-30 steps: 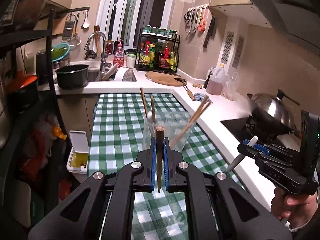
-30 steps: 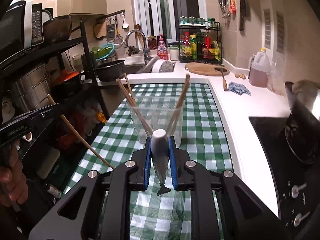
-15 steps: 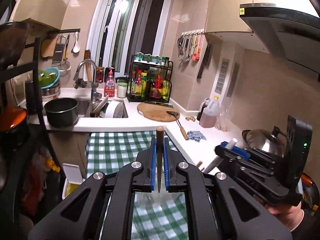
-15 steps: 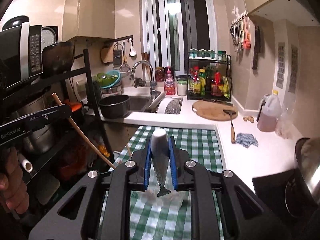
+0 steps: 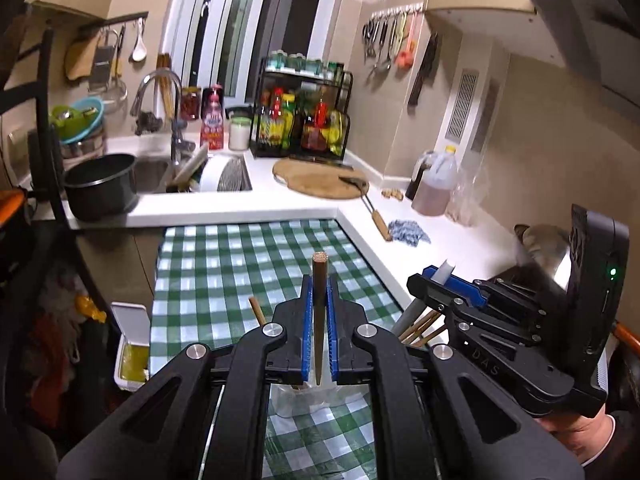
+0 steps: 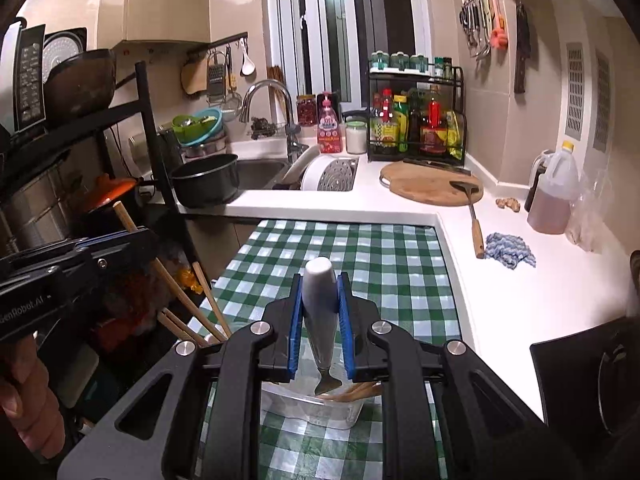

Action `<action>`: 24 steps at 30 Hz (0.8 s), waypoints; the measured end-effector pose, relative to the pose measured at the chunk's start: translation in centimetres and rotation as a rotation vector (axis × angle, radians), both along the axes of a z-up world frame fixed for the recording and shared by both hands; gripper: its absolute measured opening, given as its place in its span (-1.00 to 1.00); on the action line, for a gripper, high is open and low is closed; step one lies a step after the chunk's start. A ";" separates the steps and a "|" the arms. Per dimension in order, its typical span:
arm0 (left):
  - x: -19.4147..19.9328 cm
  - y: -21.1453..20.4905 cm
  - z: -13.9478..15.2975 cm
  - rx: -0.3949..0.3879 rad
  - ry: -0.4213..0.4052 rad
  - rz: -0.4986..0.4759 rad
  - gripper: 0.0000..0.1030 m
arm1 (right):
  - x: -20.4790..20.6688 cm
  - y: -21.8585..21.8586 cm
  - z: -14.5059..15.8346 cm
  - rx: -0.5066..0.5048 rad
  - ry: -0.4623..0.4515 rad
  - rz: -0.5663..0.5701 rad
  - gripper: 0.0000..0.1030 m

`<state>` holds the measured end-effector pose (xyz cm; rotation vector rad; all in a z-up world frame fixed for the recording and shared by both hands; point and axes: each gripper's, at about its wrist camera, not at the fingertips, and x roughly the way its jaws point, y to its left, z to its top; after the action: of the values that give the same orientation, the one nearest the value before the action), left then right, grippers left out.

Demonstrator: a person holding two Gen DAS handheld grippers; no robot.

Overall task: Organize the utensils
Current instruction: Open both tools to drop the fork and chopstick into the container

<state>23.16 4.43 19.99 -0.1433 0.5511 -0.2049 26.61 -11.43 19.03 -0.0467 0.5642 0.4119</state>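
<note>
My left gripper is shut on a brown wooden chopstick that stands upright between its blue pads. My right gripper is shut on a white-handled utensil, handle up and metal neck down. A clear plastic cup stands on the checked cloth directly under both grippers, with several chopsticks leaning out of it. In the left wrist view the cup shows below the jaws and the right gripper hovers close on the right. In the right wrist view the left gripper is at the left edge.
A green checked tablecloth covers the table, bordered by a white counter. The counter carries a round board with a spatula, a blue cloth and an oil jug. A black pot sits by the sink; a dark rack stands on the left.
Both grippers have moved forward together over the table. The cup that stood ahead of them now sits beneath their jaws. Each still holds its utensil.
</note>
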 end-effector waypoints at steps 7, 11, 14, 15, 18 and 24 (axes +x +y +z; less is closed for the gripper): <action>0.4 -0.6 -1.8 0.012 0.039 0.003 -0.88 | 0.3 0.2 -1.2 -0.019 0.029 -0.004 -0.67; 0.5 -0.8 -2.2 0.020 0.050 0.007 -0.88 | 0.3 0.3 -1.1 -0.022 0.029 -0.002 -0.67; 0.7 -0.8 -2.4 0.018 0.059 0.004 -0.87 | 0.3 0.3 -1.2 -0.022 0.034 -0.010 -0.67; 0.6 -0.9 -2.4 0.018 0.062 0.000 -0.87 | 0.3 0.2 -1.1 -0.022 0.037 -0.015 -0.67; 0.3 -1.1 -2.2 0.025 0.063 0.007 -0.85 | 0.2 -0.1 -0.8 -0.028 0.034 -0.041 -0.46; -1.7 -1.2 -0.6 0.035 0.027 0.030 -0.71 | -1.8 -0.6 1.6 -0.049 -0.021 -0.057 -0.19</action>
<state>21.51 3.25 19.43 -0.1206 0.5791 -0.1646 24.82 -12.04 20.66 -0.0815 0.5533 0.3413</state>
